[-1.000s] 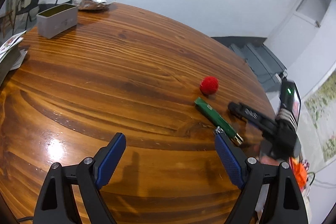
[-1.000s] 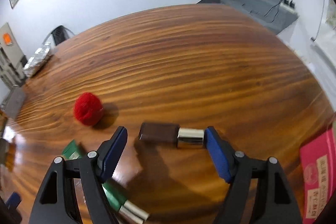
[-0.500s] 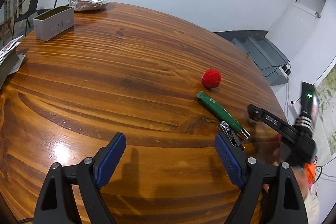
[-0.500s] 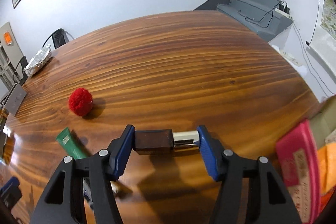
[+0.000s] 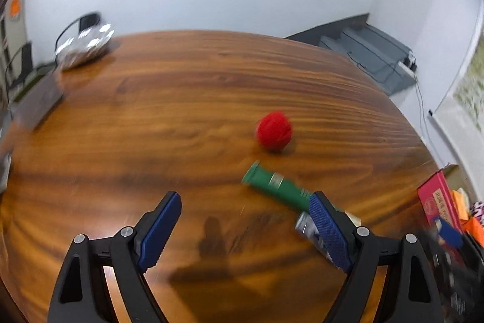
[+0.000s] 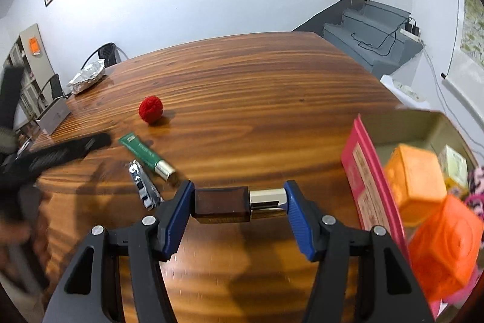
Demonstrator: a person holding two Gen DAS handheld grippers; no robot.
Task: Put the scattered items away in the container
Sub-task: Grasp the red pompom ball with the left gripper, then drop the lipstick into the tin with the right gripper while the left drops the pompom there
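My right gripper [image 6: 237, 202] is shut on a brown bottle with a silver cap [image 6: 222, 203], held lengthwise above the wooden table [image 6: 257, 99]. The pink-sided container [image 6: 373, 196] at the right holds orange blocks [image 6: 414, 180]. A red ball [image 6: 150, 109], a green tube [image 6: 145, 155] and a silver sachet [image 6: 143, 185] lie on the table. My left gripper [image 5: 245, 229] is open and empty, above the table, with the green tube [image 5: 278, 189] and sachet [image 5: 305, 226] by its right finger and the red ball [image 5: 273, 133] beyond.
A foil-covered dish [image 5: 83, 46] and a grey box [image 5: 36, 103] stand at the far left of the table. The container's pink side [image 5: 437, 205] shows at the right edge of the left wrist view. The left gripper's dark fingers [image 6: 60, 155] reach in at the left.
My right gripper closed on the brown bottle, lifted it and swung toward the container. My left gripper turned right, toward the tube and ball.
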